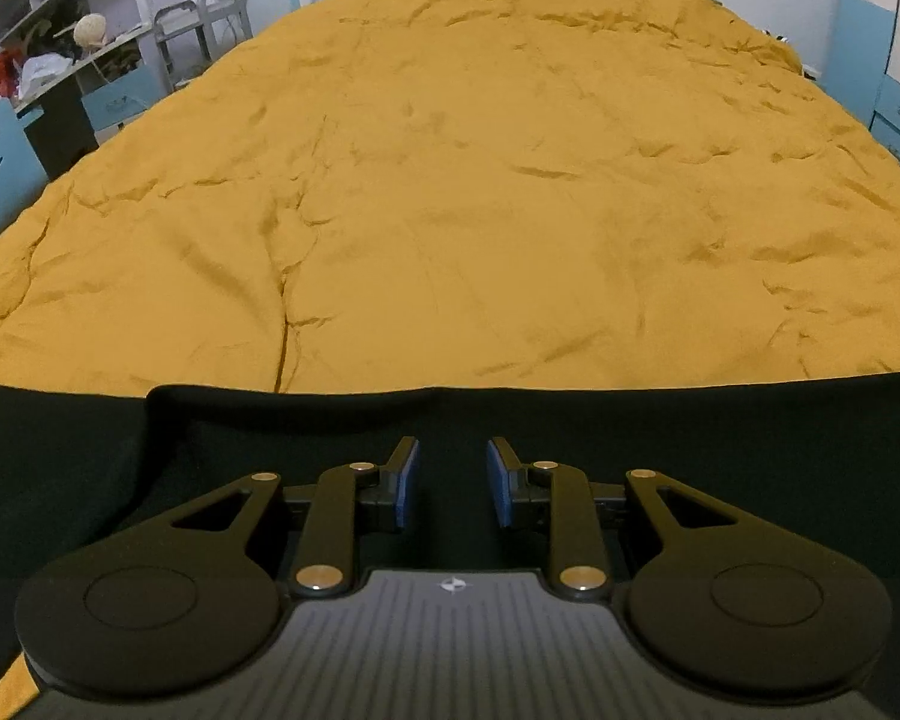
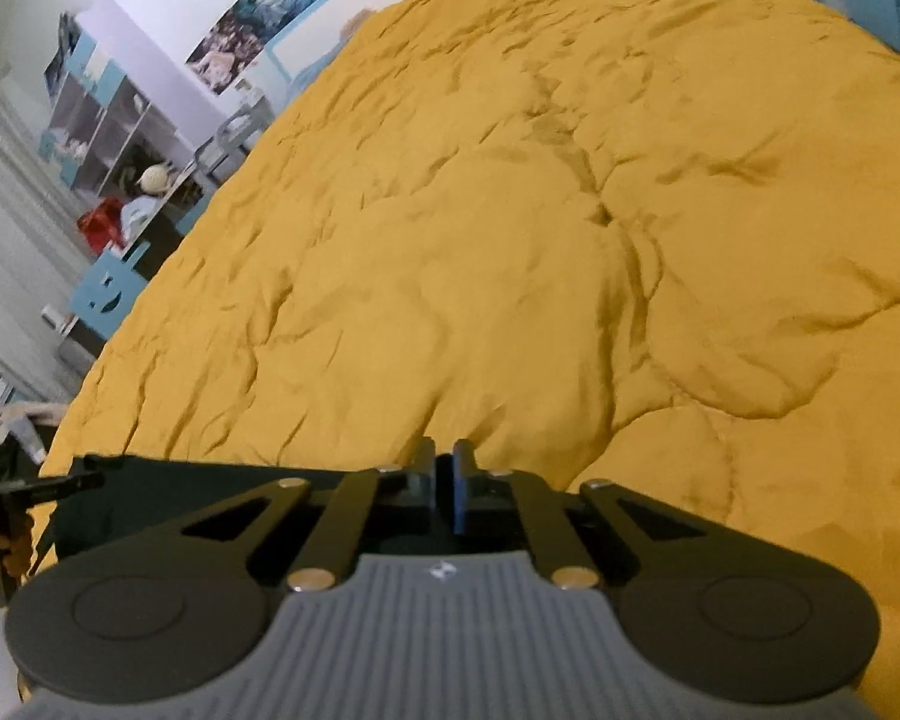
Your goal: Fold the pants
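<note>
At nine o'clock in the left wrist view, a white shelf unit with cluttered cubbies (image 1: pixel 60 6) stands against the wall. The wrinkled mustard-yellow quilted bedspread (image 1: pixel 480 192) fills the centre. Along six o'clock the flat black fabric pants (image 1: pixel 720 450) lie across its near edge, under the left gripper (image 1: pixel 452 474), whose blue-padded jaws stand moderately apart, holding nothing.

In the right wrist view the pants (image 2: pixel 168 486) spread toward eight o'clock. The right gripper (image 2: pixel 444 480) at six o'clock has its jaws nearly closed on the pants' edge.
</note>
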The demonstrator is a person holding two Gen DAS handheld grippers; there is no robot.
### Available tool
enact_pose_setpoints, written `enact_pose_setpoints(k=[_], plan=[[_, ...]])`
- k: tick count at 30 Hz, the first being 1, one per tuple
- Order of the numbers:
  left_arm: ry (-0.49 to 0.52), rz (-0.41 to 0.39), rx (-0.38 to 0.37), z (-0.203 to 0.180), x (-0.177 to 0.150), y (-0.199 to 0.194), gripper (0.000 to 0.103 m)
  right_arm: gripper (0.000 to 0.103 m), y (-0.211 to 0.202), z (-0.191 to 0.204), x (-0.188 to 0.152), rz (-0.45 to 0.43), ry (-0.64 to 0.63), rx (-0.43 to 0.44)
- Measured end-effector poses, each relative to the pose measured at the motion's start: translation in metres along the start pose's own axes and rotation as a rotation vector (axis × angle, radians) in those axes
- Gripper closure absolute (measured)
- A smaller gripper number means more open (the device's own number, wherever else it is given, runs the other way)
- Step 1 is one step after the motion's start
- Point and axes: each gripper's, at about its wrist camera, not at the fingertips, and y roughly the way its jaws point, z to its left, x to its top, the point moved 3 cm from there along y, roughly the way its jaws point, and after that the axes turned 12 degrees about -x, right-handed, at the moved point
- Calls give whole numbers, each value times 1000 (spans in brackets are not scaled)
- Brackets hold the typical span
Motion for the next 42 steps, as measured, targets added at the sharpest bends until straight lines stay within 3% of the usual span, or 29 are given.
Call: enact_pose_setpoints(k=[4, 8, 12, 14, 20, 22, 24, 27, 32, 35, 36, 39, 42], plan=[[12, -19, -22, -6, 2, -12, 71, 103, -35, -2, 3, -36, 23, -25], [22, -12, -30, -13, 1, -14, 71, 103, -8, -4, -6, 28, 12, -132], [19, 1, -37, -19, -3, -18, 71, 103, 3, -4, -10, 43, 49, -148], [18, 3, -39, -22, -8, -24, 71, 96, -8, 0, -9, 30, 21, -184], [-2, -25, -112, -46, -28, -49, 71, 93, -79, 34, -38, -39, -157, -229], [7, -32, -132, -60, -35, -56, 71, 65, -98, 47, -57, -49, -216, -274], [7, -38, -152, -75, -43, -62, 71, 50, -110, 56, -77, -65, -261, -334], [4, -58, -197, -98, -56, -71, 71, 46, -119, 48, -105, -37, -203, -384], [-52, -62, -263, -123, -77, -71, 71, 49, -122, 5, -131, 39, 218, -280], [-98, -62, -309, -130, -86, -69, 71, 59, -124, -9, -140, 45, 396, -195], [-108, -62, -319, -131, -87, -69, 71, 70, -123, -14, -142, 57, 448, -161], [-127, -50, -340, -133, -88, -67, 71, 98, -125, -9, -141, 53, 434, -164], [-92, -7, -364, -143, -93, -65, 71, 103, -129, 6, -137, 31, 256, -257]])
